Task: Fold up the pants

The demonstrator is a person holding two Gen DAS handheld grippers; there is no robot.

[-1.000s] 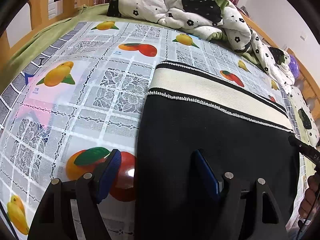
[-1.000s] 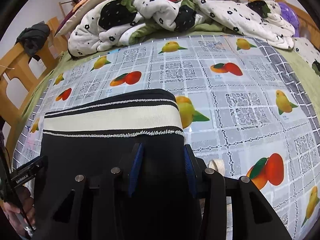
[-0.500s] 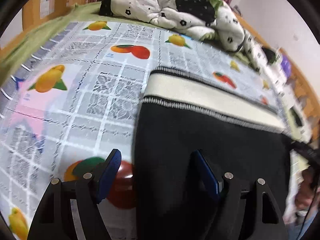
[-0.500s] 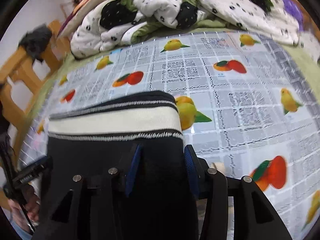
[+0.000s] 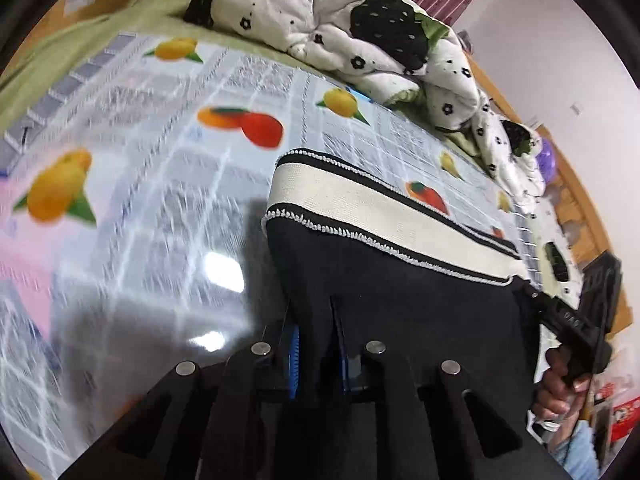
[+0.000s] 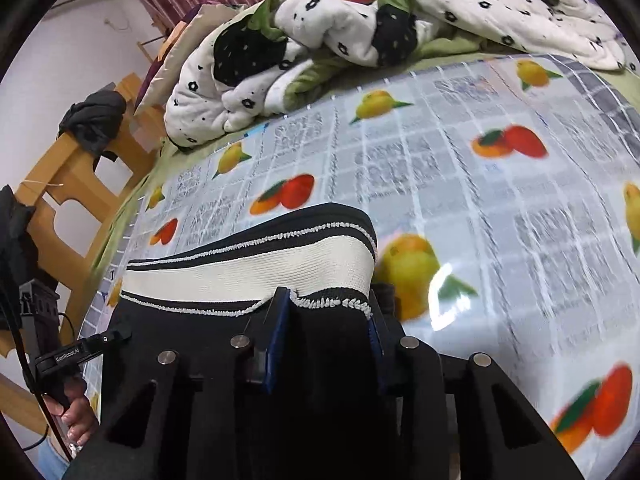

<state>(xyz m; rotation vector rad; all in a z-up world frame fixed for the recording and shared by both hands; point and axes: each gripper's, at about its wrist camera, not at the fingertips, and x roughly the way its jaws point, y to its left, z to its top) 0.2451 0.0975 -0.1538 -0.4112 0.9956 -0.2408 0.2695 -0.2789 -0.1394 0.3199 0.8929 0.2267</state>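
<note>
Black pants (image 5: 400, 292) with a cream, black-edged waistband (image 5: 360, 204) lie on a fruit-print tablecloth. My left gripper (image 5: 316, 344) is shut on the black fabric at the pants' left edge, below the waistband. My right gripper (image 6: 324, 332) is shut on the pants (image 6: 200, 340) at their right edge, just below the waistband (image 6: 248, 272), with the cloth bunched between the blue pads. Both edges are lifted off the cloth and cast a shadow. The other gripper and its hand show at each view's side.
The glossy fruit-print tablecloth (image 6: 480, 184) covers a bed. A rumpled white, black and green quilt (image 6: 320, 40) lies along the far side. A wooden bed frame (image 6: 72, 184) with dark clothes stands at the left in the right wrist view.
My left gripper went from wide open to shut on the pants' left edge. My right gripper closed tighter on the right edge. Both edges have risen off the cloth and the views tilted.
</note>
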